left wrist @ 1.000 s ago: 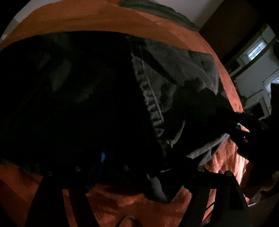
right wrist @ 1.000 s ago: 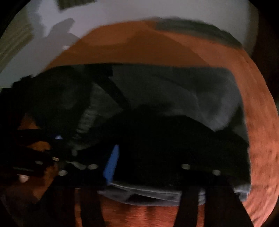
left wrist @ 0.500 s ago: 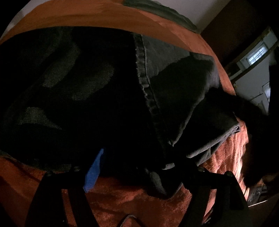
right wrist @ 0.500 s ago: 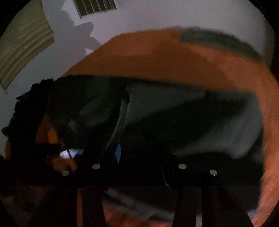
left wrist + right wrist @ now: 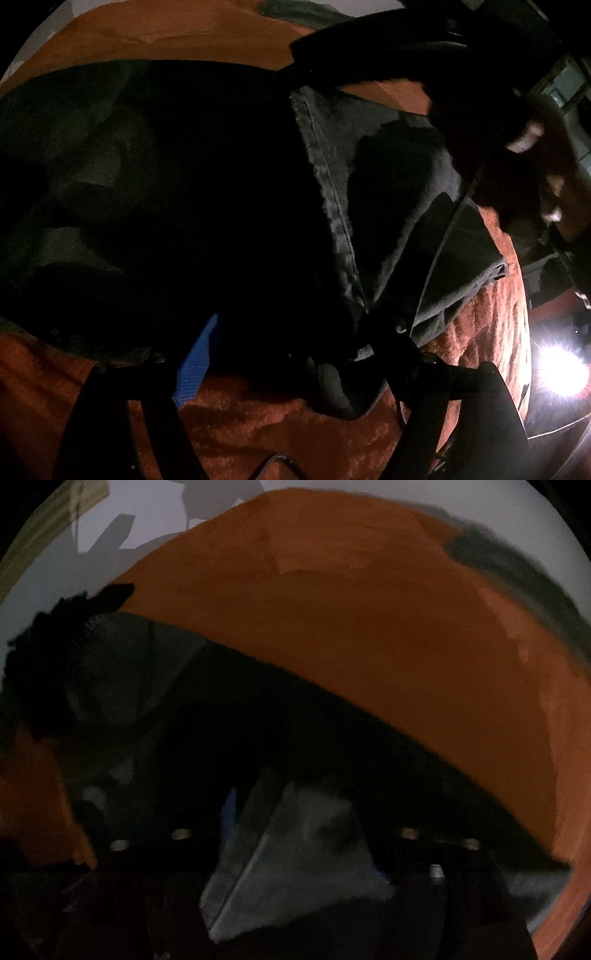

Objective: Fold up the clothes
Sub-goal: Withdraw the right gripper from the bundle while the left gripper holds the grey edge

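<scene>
A dark grey garment (image 5: 229, 206) with a stitched seam lies on an orange blanket (image 5: 280, 424). In the left wrist view my left gripper (image 5: 280, 350) sits at its near edge with a fold of the dark cloth between the fingers. In the right wrist view the garment (image 5: 295, 849) is lifted, and a grey fold hangs between the fingers of my right gripper (image 5: 295, 838). The right gripper and its hand (image 5: 480, 110) show as a dark shape above the garment's right side.
The orange blanket (image 5: 351, 627) covers the bed up to a pale wall (image 5: 155, 517). Another dark cloth (image 5: 517, 576) lies at the far right edge. A bright lamp (image 5: 561, 373) glares low at the right.
My right gripper has risen and swung up over the garment, carrying its edge. The cloth is lifted off the blanket on the right. My left gripper has stayed in place.
</scene>
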`<state>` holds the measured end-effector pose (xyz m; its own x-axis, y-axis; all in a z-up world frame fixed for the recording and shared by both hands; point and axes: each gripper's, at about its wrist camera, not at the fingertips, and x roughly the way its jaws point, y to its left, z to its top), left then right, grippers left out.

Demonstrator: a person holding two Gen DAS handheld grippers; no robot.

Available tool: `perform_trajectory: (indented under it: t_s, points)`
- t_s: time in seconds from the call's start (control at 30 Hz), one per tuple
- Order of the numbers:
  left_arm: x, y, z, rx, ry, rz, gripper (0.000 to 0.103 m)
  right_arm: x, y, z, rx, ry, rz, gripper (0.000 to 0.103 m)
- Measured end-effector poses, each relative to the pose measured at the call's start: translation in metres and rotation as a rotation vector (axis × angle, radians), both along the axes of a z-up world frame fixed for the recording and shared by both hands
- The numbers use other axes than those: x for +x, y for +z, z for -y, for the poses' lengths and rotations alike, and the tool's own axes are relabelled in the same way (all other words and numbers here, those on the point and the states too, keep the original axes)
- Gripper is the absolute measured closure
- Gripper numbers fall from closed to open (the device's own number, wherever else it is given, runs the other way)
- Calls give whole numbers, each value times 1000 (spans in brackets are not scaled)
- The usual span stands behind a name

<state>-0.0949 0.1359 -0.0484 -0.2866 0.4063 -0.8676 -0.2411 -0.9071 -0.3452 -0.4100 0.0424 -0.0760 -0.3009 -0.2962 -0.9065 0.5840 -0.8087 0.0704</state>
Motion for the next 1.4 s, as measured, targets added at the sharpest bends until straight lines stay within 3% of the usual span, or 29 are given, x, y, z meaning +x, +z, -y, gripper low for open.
perform_trajectory:
  t_s: [0.07, 0.1, 0.2, 0.43, 0.5, 0.57, 0.77, 0.9, 1.03, 1.13, 1.23, 1.33, 1.4]
  points:
    - [0, -2, 2, 14, 3, 6, 22, -2, 4, -5, -34, -16, -13, 82]
    - [-1, -3, 3, 22, 6, 10, 22, 0, 7, -10, -49, -24, -28, 90]
    - [1, -4, 3, 20, -7, 1, 22, 5, 16, -23, -90, -42, -59, 92]
    - [6, -4, -1, 1, -30, -13, 21, 5, 26, -50, -139, -57, -17, 86]
    - [6, -4, 1, 12, -27, -7, 21, 5, 29, -58, -153, -61, -5, 79]
    - [5, -4, 2, 22, -22, -1, 21, 10, 23, -61, -115, -51, -5, 66]
    - [2, -6, 8, 41, -8, 18, 21, 20, -10, -66, 20, -16, -20, 65]
    - [1, -3, 14, 71, 37, 40, 22, 8, -22, -76, -12, -8, -50, 61]
    - [5, 9, 24, 78, 58, 34, 21, 19, 5, -106, -90, -47, -83, 61]
    - [9, 17, 24, 5, 34, -16, 21, 37, 28, -137, -130, -73, -108, 61]
    - [11, 13, 23, -27, 17, -14, 22, 56, 27, -161, -130, -65, -56, 61]
    - [5, 22, 30, 16, 60, -41, 22, 73, 22, -179, -48, -42, -5, 61]
    - [-2, 30, 33, 39, 70, -59, 22, 90, 30, -205, -100, -94, 22, 61]
